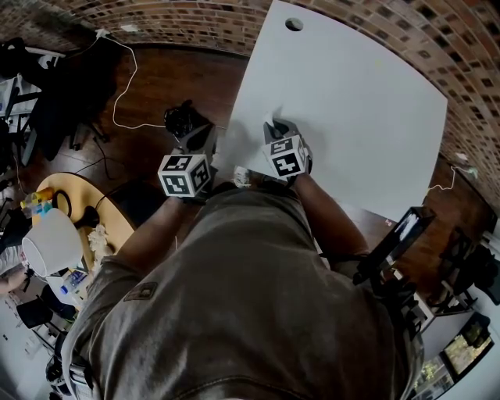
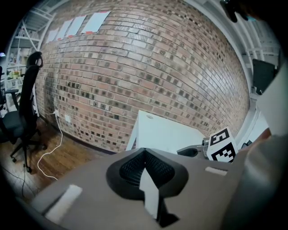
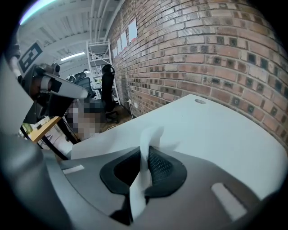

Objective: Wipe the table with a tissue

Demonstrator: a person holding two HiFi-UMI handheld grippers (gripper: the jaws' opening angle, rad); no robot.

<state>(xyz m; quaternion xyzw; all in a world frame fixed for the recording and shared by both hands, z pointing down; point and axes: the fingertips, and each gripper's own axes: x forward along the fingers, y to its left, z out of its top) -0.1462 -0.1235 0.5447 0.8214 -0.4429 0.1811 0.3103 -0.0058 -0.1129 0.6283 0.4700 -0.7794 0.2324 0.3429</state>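
Between the jaws of the right gripper (image 3: 146, 152) a tissue (image 3: 143, 182) is pinched, the jaws pressed together on it; its free end stands up past the tips in a loose curl, over the near part of the table (image 3: 216, 130); whether it touches the tabletop I cannot tell. At the left gripper (image 2: 144, 155) the jaws are likewise closed, on a flat white strip (image 2: 150, 193); I take it for tissue too, though no view settles whether it is the same sheet or a torn piece. From the head view the left gripper hangs just off the table's left edge, over the wooden floor; the right one is over the white top near the person.

The tissue will handle as light, limp and easily torn; it looks thin enough to slip or shred if dragged by one corner. A better hold would likely be a bunched middle, so a pad of it leads the stroke and the jaws stay off the surface.

Counted: two grippers, each with one marker cube; one table, bare, with one round hole (image 1: 294, 24) at its far end; one tissue in the right jaws and one strip in the left. Beyond the table are one brick wall (image 2: 148, 67) and one office chair (image 2: 27, 103).
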